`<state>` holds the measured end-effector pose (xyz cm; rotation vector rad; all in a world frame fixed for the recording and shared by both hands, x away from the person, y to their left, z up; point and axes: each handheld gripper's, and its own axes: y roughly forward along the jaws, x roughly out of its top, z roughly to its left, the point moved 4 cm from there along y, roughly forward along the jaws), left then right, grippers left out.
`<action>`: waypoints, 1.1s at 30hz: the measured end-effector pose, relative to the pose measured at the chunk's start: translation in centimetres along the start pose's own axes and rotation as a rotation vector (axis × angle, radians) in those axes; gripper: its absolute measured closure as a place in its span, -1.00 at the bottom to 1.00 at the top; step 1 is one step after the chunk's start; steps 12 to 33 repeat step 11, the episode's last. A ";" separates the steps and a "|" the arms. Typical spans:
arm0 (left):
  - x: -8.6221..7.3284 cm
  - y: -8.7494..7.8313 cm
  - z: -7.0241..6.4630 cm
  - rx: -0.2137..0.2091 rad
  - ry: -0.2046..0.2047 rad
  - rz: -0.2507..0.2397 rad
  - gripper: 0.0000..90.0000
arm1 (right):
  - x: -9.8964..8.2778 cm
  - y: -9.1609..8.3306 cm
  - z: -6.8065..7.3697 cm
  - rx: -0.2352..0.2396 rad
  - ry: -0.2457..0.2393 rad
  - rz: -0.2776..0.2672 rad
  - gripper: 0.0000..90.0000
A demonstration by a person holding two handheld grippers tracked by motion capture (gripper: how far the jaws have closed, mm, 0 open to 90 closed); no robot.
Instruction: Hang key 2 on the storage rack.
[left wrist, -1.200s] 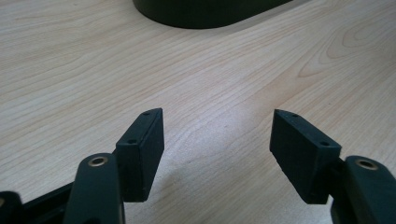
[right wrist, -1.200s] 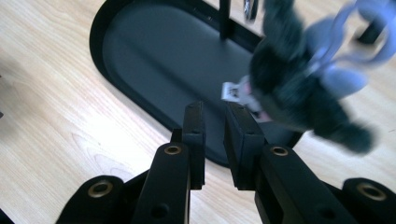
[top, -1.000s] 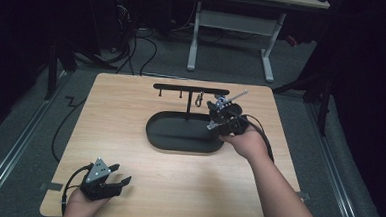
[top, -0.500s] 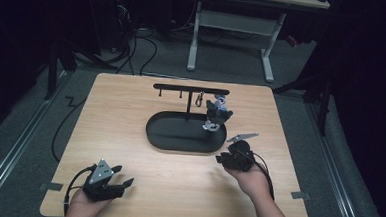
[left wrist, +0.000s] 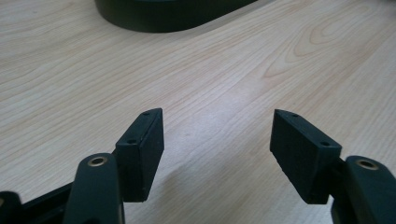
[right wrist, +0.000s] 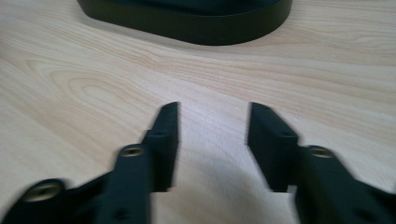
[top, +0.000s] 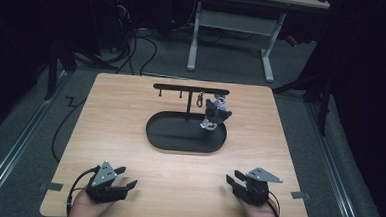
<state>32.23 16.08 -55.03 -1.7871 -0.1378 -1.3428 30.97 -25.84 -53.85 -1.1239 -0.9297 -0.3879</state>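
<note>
the right gripper [top: 238, 182] sits low at the near right of the table [top: 130, 130]; its jaws have just been opening and hold nothing. the left gripper [top: 125, 179], near left, also stands open and empty. well apart from both, a small dark toy figure [top: 214, 113] hangs from the black rack [top: 189, 88] over the oval tray [top: 179, 138], beside a metal clip [top: 200, 99]. i judge the figure light, stiff and lumpy, free to swing, so best pinched across its body just under the hook. count: two grippers, one figure, one clip, one rack, one tray.
</note>
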 end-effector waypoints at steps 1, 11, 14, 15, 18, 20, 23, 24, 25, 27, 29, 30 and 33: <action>0.1 0.0 -0.2 -0.006 0.005 0.000 -0.21 | 0.0 -0.4 -0.2 0.003 0.006 -0.013 -0.03; 0.3 -0.1 -0.5 0.000 0.026 -0.008 -0.22 | -0.4 -0.1 -1.0 -0.046 0.015 -0.036 -0.04; 0.3 -0.1 -0.5 0.000 0.026 -0.008 -0.22 | -0.4 -0.1 -1.0 -0.046 0.015 -0.036 -0.04; 0.3 -0.1 -0.5 0.000 0.026 -0.008 -0.22 | -0.4 -0.1 -1.0 -0.046 0.015 -0.036 -0.04; 0.3 -0.1 -0.5 0.000 0.026 -0.008 -0.22 | -0.4 -0.1 -1.0 -0.046 0.015 -0.036 -0.04; 0.3 -0.1 -0.5 0.000 0.026 -0.008 -0.22 | -0.4 -0.1 -1.0 -0.046 0.015 -0.036 -0.04; 0.3 -0.1 -0.5 0.000 0.026 -0.008 -0.22 | -0.4 -0.1 -1.0 -0.046 0.015 -0.036 -0.04; 0.3 -0.1 -0.5 0.000 0.026 -0.008 -0.22 | -0.4 -0.1 -1.0 -0.046 0.015 -0.036 -0.04; 0.3 -0.1 -0.5 0.000 0.026 -0.008 -0.22 | -0.4 -0.1 -1.0 -0.046 0.015 -0.036 -0.04; 0.3 -0.1 -0.5 0.000 0.026 -0.008 -0.22 | -0.4 -0.1 -1.0 -0.046 0.015 -0.036 -0.04; 0.3 -0.1 -0.5 0.000 0.026 -0.008 -0.22 | -0.4 -0.1 -1.0 -0.046 0.015 -0.036 -0.04; 0.3 -0.1 -0.5 0.000 0.026 -0.008 -0.22 | -0.4 -0.1 -1.0 -0.046 0.015 -0.036 -0.04; 0.3 -0.1 -0.5 0.000 0.026 -0.008 -0.22 | -0.4 -0.1 -1.0 -0.046 0.015 -0.036 -0.04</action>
